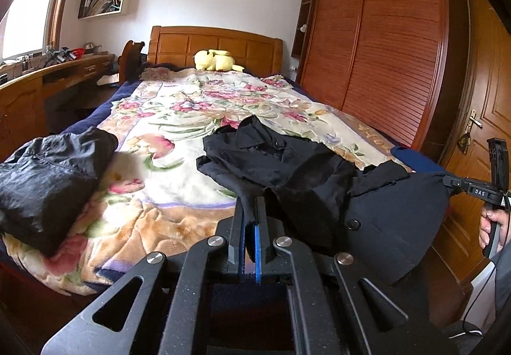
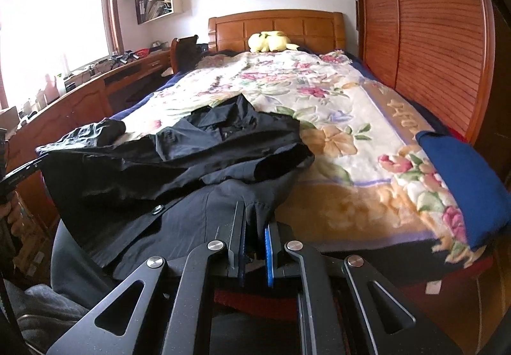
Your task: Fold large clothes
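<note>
A large black buttoned shirt (image 1: 287, 160) lies crumpled on the floral blanket, collar toward the headboard, its lower part hanging over the foot of the bed. It also shows in the right wrist view (image 2: 204, 160). My left gripper (image 1: 250, 211) is shut on the shirt's hem at one lower corner. My right gripper (image 2: 255, 221) is shut on the hem at the other lower corner. The right gripper shows at the right edge of the left wrist view (image 1: 447, 181), with cloth stretched to it.
A folded black shiny garment (image 1: 51, 176) lies at the bed's left front corner. A folded blue cloth (image 2: 466, 182) lies at the right front edge. A yellow plush toy (image 1: 214, 60) sits by the headboard. A wardrobe (image 1: 383, 45) stands right, a desk (image 1: 48, 77) left.
</note>
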### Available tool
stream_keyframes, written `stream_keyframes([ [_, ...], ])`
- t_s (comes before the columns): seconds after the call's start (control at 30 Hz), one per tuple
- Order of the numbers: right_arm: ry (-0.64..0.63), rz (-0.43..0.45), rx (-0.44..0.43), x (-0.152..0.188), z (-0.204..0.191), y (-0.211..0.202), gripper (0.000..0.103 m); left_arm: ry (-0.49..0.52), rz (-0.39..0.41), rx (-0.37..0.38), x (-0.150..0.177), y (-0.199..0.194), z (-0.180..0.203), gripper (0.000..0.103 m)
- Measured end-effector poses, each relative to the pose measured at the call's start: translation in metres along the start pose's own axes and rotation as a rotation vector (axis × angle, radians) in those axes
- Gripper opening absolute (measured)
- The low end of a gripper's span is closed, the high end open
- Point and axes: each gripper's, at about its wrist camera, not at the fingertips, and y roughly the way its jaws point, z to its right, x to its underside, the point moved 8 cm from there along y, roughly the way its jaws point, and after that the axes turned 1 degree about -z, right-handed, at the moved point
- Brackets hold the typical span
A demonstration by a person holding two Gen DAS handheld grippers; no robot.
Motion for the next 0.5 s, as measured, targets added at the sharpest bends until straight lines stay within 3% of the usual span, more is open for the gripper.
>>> stream_keyframes([
  [0.3, -0.006, 0.006, 0.017, 0.012, 0.014, -0.024, 0.009, -0.011, 0.045, 0.023, -0.006, -0.016, -0.001, 0.004],
  [0.5, -0.001, 0.012, 0.029, 0.002, 0.021, -0.011, 0.009, -0.011, 0.043, 0.037, -0.021, 0.003, -0.006, 0.004],
])
